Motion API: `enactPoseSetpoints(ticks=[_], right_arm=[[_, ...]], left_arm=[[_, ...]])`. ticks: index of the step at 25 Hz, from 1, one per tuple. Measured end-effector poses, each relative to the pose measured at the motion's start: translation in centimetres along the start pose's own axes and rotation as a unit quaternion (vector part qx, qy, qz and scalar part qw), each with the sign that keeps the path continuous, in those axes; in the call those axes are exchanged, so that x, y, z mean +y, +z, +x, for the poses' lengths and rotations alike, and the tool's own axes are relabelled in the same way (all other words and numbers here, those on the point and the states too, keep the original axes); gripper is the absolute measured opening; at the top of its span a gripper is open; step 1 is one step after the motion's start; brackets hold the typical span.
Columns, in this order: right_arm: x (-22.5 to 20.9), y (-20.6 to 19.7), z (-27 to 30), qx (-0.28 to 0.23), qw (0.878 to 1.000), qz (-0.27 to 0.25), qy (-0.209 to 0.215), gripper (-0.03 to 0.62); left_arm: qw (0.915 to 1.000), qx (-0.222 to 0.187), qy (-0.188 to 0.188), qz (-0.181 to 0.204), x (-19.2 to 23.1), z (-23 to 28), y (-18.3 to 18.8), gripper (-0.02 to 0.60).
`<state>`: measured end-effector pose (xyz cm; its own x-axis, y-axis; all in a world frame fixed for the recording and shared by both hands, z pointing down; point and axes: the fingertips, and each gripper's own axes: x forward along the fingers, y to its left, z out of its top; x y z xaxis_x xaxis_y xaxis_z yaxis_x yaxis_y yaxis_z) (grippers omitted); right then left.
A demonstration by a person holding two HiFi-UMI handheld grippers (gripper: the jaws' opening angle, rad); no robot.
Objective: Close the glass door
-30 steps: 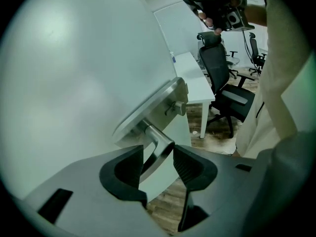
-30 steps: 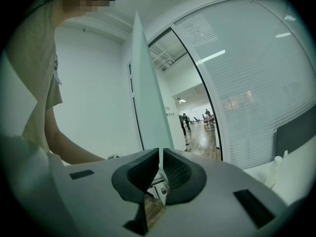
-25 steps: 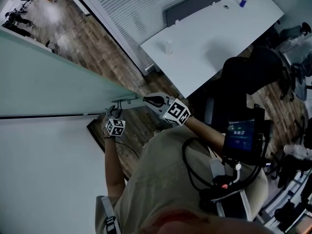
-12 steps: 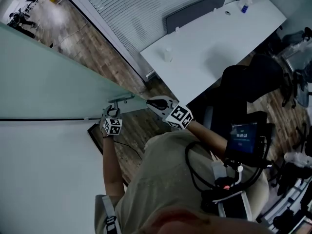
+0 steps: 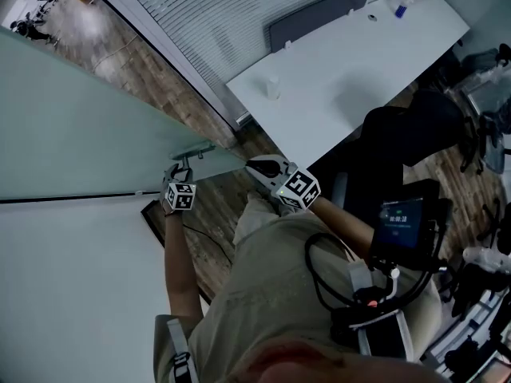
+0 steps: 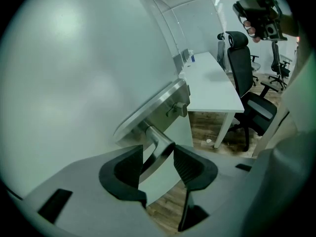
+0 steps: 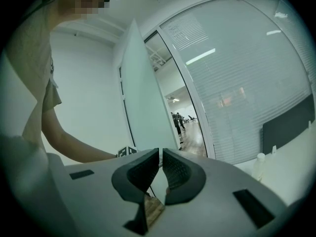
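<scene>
The frosted glass door (image 5: 80, 134) stands ajar beside the white wall, with a metal lever handle (image 5: 192, 152) near its free edge. My left gripper (image 5: 177, 172) reaches up to that handle. In the left gripper view the handle (image 6: 157, 144) runs between the two dark pads of the left gripper (image 6: 158, 158), which press on it from both sides against the door (image 6: 74, 73). My right gripper (image 5: 257, 166) hangs free to the right of the door edge, touching nothing. In the right gripper view the right gripper (image 7: 161, 154) has its jaws together and empty, facing the door (image 7: 143, 107) edge-on.
A long white desk (image 5: 343, 62) with a small bottle (image 5: 273, 88) stands along the blind-covered glass wall (image 5: 239, 14). A black office chair (image 5: 407, 118) sits by the desk. The white wall (image 5: 80, 278) fills the lower left. Wooden floor shows through the doorway.
The left gripper, still on the handle, has shifted up and left in the head view, and the door edge has swung with it. The right gripper drifted slightly down and right.
</scene>
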<state>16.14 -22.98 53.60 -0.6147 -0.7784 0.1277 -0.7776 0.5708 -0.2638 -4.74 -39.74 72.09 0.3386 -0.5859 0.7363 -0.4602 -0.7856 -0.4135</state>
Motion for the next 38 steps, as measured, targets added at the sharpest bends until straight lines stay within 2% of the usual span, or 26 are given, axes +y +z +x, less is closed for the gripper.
enactPoseSetpoints(ticks=[6,11,17,32,38], right_arm=[[-0.2,1.9,2.2,-0.008,1.0,-0.006,-0.006,0.017],[-0.4,3.9,4.3,-0.012,1.0,-0.009,-0.005,0.017],[-3.8,3.8,7.6,-0.007,1.0,-0.013,-0.023,0.017],[-6.4,4.9,11.6,-0.005,0.999,-0.021,-0.048,0.017],[-6.6,5.2,12.7,-0.005,0.998,-0.026,-0.054,0.017]], left_arm=[[0.9999,0.012,0.004,-0.007,0.6,0.3,1.3,0.201],[0.9998,0.0,0.019,-0.005,1.3,0.8,2.3,0.201],[0.9999,-0.008,0.01,0.001,2.3,4.4,3.2,0.201],[0.9976,-0.037,0.059,0.006,5.5,8.3,5.9,0.199],[0.9972,-0.045,0.058,0.011,6.4,8.9,6.7,0.195]])
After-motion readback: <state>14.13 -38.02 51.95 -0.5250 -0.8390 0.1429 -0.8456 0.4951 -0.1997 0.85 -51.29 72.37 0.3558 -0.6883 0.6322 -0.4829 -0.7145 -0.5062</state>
